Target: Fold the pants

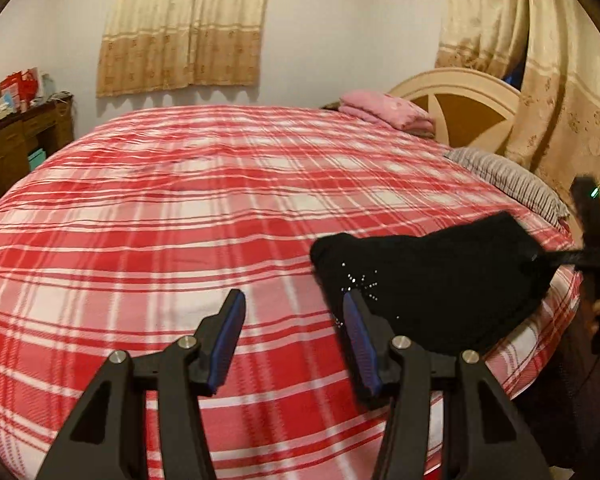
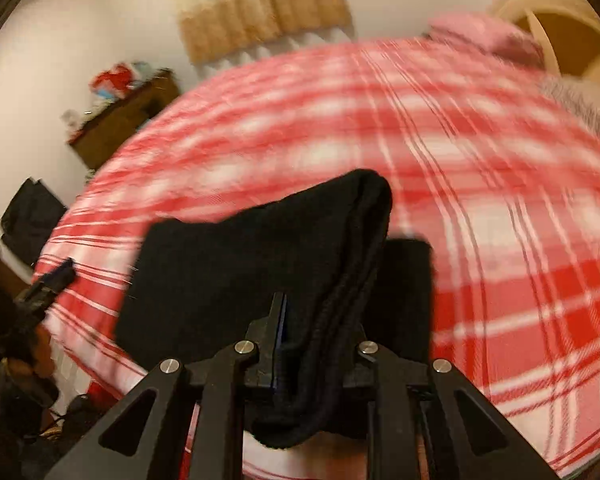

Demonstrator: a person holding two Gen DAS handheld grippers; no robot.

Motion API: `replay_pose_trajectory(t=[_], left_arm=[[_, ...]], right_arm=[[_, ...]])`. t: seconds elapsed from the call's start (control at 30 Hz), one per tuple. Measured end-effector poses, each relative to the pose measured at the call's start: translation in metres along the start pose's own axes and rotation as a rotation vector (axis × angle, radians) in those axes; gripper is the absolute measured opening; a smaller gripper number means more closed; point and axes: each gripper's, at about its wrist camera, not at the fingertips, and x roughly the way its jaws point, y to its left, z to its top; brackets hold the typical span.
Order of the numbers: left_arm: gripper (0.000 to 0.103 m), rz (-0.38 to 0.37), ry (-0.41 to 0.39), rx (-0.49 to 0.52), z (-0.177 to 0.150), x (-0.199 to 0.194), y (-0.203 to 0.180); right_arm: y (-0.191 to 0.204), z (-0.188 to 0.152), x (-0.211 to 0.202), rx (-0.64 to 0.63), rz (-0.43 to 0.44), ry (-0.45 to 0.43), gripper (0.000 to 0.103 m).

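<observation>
The black pants [image 1: 436, 280] lie folded in a bundle near the right front edge of the bed. My left gripper [image 1: 294, 312] is open and empty just left of the bundle, its right finger [image 1: 360, 340] against the cloth's edge. In the right wrist view my right gripper [image 2: 320, 320] is shut on a thick fold of the black pants [image 2: 260, 264], which bunches between the jaws and hangs down below them. The right gripper also shows in the left wrist view [image 1: 592, 256] at the far right, at the pants' right end. The right wrist view is blurred.
The bed [image 1: 180, 220] has a red and white plaid cover. Folded pink cloth [image 1: 384, 112] and a grey striped pillow [image 1: 508, 180] lie by the headboard [image 1: 460, 96]. A dark wooden dresser [image 1: 16, 140] stands at the left. Curtains [image 1: 560, 100] hang at the right.
</observation>
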Motion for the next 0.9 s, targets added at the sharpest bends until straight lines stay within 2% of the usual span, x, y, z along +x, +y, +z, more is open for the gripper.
replay_pose_trajectory(t=[0.23, 0.3, 0.37, 0.47, 0.53, 0.57, 0.63, 0.7, 0.8, 0.87, 0.9], left_arm=[[0.054, -0.026, 0.055, 0.026, -0.002, 0.016, -0.028], [0.054, -0.032, 0.063, 0.031, -0.002, 0.018, -0.033], [0.054, -0.034, 0.066, 0.038, -0.002, 0.019, -0.035], [0.054, -0.027, 0.072, 0.051, -0.003, 0.019, -0.035], [0.055, -0.008, 0.075, 0.05, -0.005, 0.019, -0.031], [0.055, 0.003, 0.076, 0.046, -0.005, 0.018, -0.028], [0.055, 0.022, 0.076, 0.031, -0.008, 0.014, -0.019], [0.055, 0.04, 0.084, 0.031, -0.012, 0.011, -0.012], [0.055, 0.063, 0.099, 0.055, -0.022, 0.007, -0.008], [0.055, 0.06, 0.101, 0.068, -0.025, 0.004, -0.009], [0.055, 0.061, 0.098, 0.071, -0.027, 0.002, -0.009]], right_arm=[[-0.008, -0.007, 0.004, -0.011, 0.017, -0.005, 0.019], [-0.009, -0.006, 0.002, 0.001, 0.034, 0.0, 0.021], [-0.015, -0.008, -0.008, 0.037, 0.046, -0.003, 0.028], [-0.018, -0.01, -0.032, 0.088, -0.009, -0.068, 0.037], [-0.013, -0.015, -0.054, 0.098, -0.125, -0.141, 0.047], [-0.005, -0.02, -0.064, 0.096, -0.15, -0.18, 0.049], [0.01, -0.026, -0.074, 0.09, -0.075, -0.219, 0.049], [0.033, -0.034, -0.075, 0.085, 0.061, -0.235, 0.049], [0.063, -0.041, -0.057, 0.085, 0.19, -0.195, 0.049], [0.082, -0.044, -0.031, 0.122, 0.336, -0.126, 0.049], [0.093, -0.046, -0.022, 0.116, 0.367, -0.108, 0.049]])
